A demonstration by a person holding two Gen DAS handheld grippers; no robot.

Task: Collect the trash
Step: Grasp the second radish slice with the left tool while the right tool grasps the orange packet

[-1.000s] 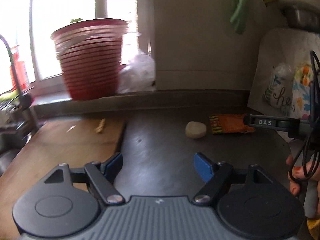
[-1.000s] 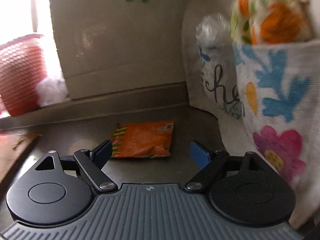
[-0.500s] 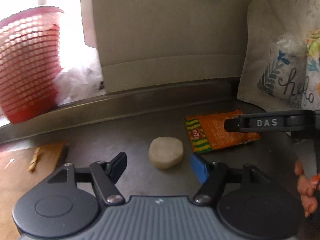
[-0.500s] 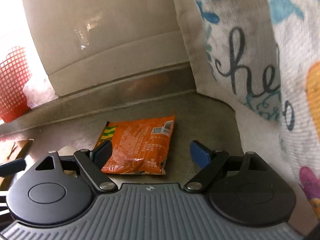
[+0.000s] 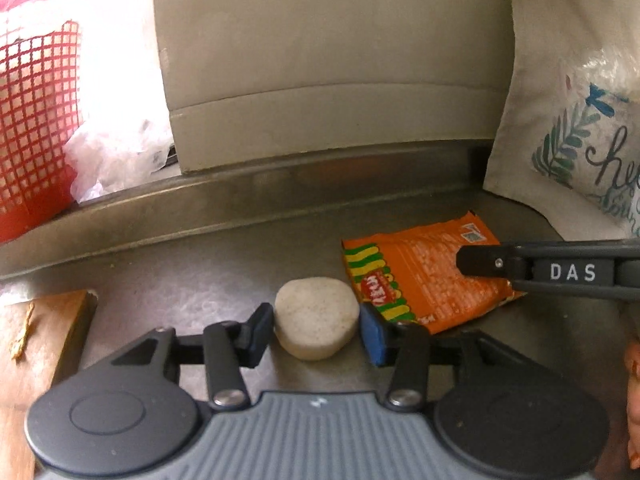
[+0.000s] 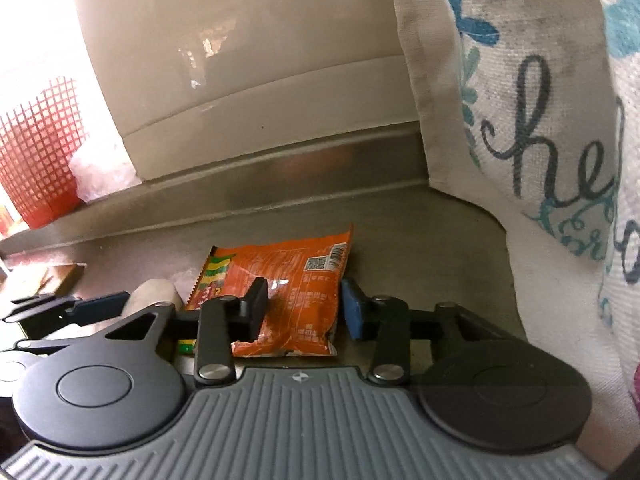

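Observation:
A pale round lump lies on the steel counter. My left gripper has its jaws closing, and both pads touch the lump's sides. Just right of it lies an orange snack wrapper with green and yellow stripes. In the right wrist view the wrapper sits between the jaws of my right gripper. Those jaws are closing; the left finger lies over the wrapper and the blue pad is at its right edge, without a visible pinch. The lump shows at the left.
A printed cloth bag crowds the right side. A beige panel backs the counter. A red mesh basket and crumpled white plastic sit on the ledge at left. A wooden board lies near left.
My left gripper swung right and down to the lump and its jaws narrowed around it. My right gripper came closer to the wrapper and its jaws narrowed from wide open.

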